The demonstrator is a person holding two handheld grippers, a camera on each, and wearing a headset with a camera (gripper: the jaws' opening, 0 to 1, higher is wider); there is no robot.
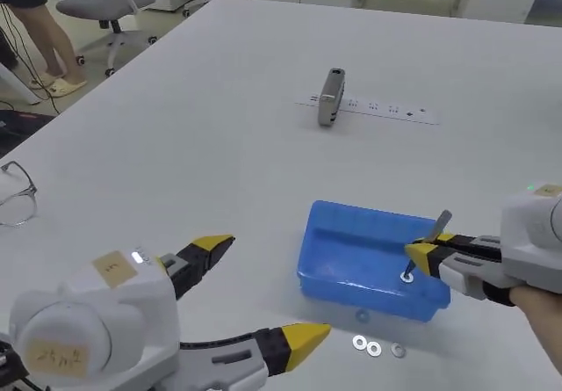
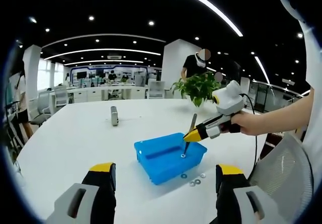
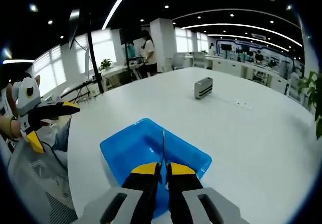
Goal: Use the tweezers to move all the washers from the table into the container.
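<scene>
Head view: right gripper [image 1: 423,256] nipped narrow on tweezers [image 1: 439,226], washer [image 1: 407,277] at tips, inside blue container [image 1: 351,233]. Best ease squeeze low over floor, so no bounce-out. Three loose washers [image 1: 376,347] on table [image 1: 219,145], just before container. Left gripper [image 1: 272,286] spread wide, empty.
Left gripper view: tweezers' long axis steep, tips down, blunt end up.
Right gripper view: tweezers run forward between jaws, tips over container.

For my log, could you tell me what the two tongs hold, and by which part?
The right tongs clamp the tweezers around mid-length; the left tongs are open, holding nothing.
</scene>
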